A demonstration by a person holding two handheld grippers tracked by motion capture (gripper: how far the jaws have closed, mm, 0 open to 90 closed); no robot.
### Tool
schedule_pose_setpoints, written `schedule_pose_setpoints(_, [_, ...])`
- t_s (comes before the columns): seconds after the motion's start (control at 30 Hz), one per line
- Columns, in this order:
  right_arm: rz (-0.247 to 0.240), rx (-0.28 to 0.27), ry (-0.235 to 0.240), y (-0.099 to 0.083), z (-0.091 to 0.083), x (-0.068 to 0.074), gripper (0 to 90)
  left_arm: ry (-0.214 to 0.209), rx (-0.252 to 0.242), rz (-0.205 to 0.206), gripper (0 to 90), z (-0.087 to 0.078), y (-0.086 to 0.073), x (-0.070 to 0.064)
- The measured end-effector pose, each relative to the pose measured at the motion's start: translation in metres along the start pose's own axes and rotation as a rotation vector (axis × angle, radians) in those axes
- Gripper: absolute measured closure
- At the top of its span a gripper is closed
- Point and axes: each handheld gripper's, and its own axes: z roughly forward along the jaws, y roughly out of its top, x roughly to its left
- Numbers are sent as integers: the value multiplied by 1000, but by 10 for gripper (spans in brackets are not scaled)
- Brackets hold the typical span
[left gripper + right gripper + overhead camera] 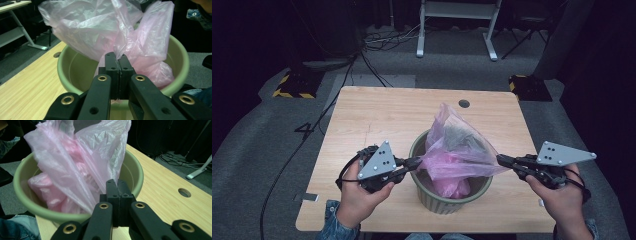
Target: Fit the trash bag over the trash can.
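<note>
A thin pink plastic bag sits partly inside a round green bin near the table's front edge, its top billowing up above the rim. My left gripper is shut on the bag's left edge, just over the bin's left rim. My right gripper is shut on the bag's right edge, at the bin's right rim. In the left gripper view the jaws pinch a fold of the bag above the bin. In the right gripper view the jaws clamp the bag over the bin.
The bin stands on a light wooden table with a round cable hole at the back. Beyond it lie grey carpet, loose cables and a white desk frame. A person's hands hold both grippers.
</note>
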Motion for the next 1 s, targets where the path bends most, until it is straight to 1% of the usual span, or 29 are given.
schedule_pose_setpoints(0.03, [2,2,-1,-1,-1,0,900,-4,-3,-4,893,-2,-1,-1])
schedule_pose_setpoints(0.2, [13,12,-9,-9,-6,-1,900,-5,4,5,891,-7,-4,-4])
schedule_pose_setpoints(0.27, [18,13,-19,-11,-9,-2,900,5,5,6,891,-12,-5,-5])
schedule_pose_setpoints(0.37, [31,13,-34,-17,-17,-4,900,24,2,-6,892,-20,-8,-3])
schedule_pose_setpoints(0.5, [47,18,-47,-23,-24,-6,900,47,11,-40,896,-26,-14,4])
schedule_pose_setpoints(0.63, [63,33,-48,-30,-24,-9,900,52,42,-77,897,-27,-23,11])
schedule_pose_setpoints(0.7, [72,40,-38,-35,-23,-9,900,48,58,-98,896,-27,-30,13])
schedule_pose_setpoints(0.77, [79,45,-30,-40,-21,-8,900,45,68,-109,896,-27,-35,13])
schedule_pose_setpoints(0.83, [95,54,-11,-47,-18,-6,900,29,84,-130,896,-26,-41,14])
schedule_pose_setpoints(0.9, [102,63,-2,-52,-16,-4,900,21,101,-141,896,-24,-45,15])
schedule_pose_setpoints(0.97, [112,71,10,-58,-13,-3,900,9,112,-160,896,-23,-52,16])
schedule_pose_setpoints(1.0, [119,76,18,-61,-12,-3,900,4,110,-167,896,-22,-54,16])
